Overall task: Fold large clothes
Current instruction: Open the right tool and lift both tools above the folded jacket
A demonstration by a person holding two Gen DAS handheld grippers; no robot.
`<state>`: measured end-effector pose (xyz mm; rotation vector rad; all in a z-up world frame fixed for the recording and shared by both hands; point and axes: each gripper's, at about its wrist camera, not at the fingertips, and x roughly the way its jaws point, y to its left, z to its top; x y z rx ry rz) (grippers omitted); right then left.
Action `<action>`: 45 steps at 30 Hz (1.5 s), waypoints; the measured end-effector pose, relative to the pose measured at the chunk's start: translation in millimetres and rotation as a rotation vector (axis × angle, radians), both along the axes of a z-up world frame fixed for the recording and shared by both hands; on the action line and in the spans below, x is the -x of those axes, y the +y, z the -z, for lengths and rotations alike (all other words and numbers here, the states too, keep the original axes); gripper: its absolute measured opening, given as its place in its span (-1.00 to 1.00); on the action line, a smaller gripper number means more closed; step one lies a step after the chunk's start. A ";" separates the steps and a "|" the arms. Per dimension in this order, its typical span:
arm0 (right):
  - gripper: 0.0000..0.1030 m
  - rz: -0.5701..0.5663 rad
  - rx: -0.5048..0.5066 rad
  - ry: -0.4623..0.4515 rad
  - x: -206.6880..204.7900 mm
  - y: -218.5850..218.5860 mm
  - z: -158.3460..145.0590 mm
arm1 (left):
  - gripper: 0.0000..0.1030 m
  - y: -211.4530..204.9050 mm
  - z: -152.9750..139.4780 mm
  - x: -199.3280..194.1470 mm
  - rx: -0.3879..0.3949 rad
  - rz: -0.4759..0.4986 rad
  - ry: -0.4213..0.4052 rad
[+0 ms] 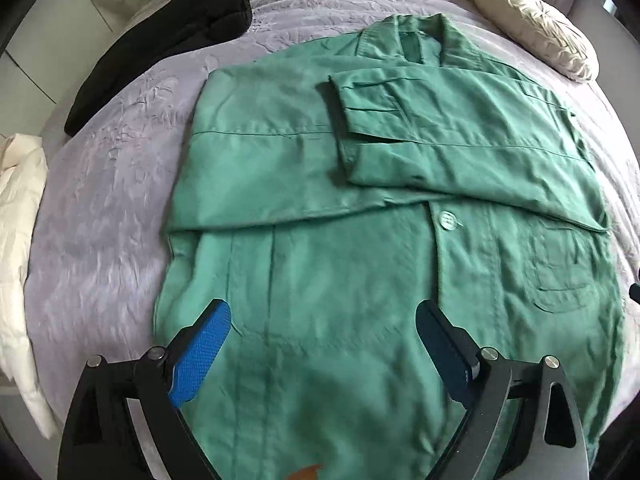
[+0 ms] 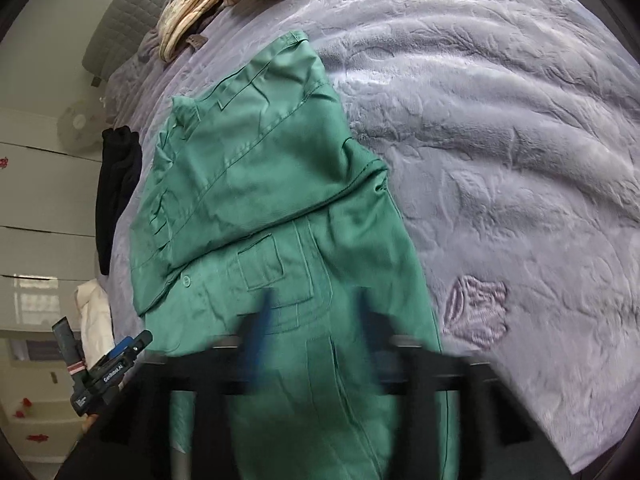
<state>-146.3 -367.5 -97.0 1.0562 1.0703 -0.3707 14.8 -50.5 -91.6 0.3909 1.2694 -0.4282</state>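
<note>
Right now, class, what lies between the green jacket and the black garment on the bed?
Only bare lilac bedspread separates the green jacket from the black garment; the left wrist view shows it best.

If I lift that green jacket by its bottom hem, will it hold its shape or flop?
The green jacket will probably flop: it lies flat and creased on the bedspread, like thin woven cloth. The folded sleeves rest loose on top, so they may slide off. It looks light for its size.

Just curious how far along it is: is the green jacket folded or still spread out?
Partly folded: the green jacket has both sleeves laid across its chest, body still spread full length.
</note>
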 end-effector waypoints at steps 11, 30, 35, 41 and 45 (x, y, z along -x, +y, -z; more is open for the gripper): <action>0.50 -0.075 -0.009 -0.002 -3.1 7.4 -24.7 | 1.00 -7.9 -25.6 30.9 -0.001 -0.023 0.011; 1.00 -0.222 -0.074 -0.052 -9.6 23.7 -25.8 | 1.00 -15.0 -43.5 69.1 -0.060 -0.077 -0.013; 1.00 -0.214 -0.101 -0.051 -1.8 21.5 -23.6 | 1.00 -11.9 -45.6 74.7 -0.066 -0.080 0.008; 1.00 -0.198 -0.159 -0.052 6.7 23.6 -20.0 | 1.00 -15.6 -48.1 80.5 -0.069 -0.037 0.010; 1.00 -0.144 -0.187 -0.053 15.5 25.9 -16.2 | 1.00 -15.8 -47.3 80.4 -0.085 -0.002 -0.002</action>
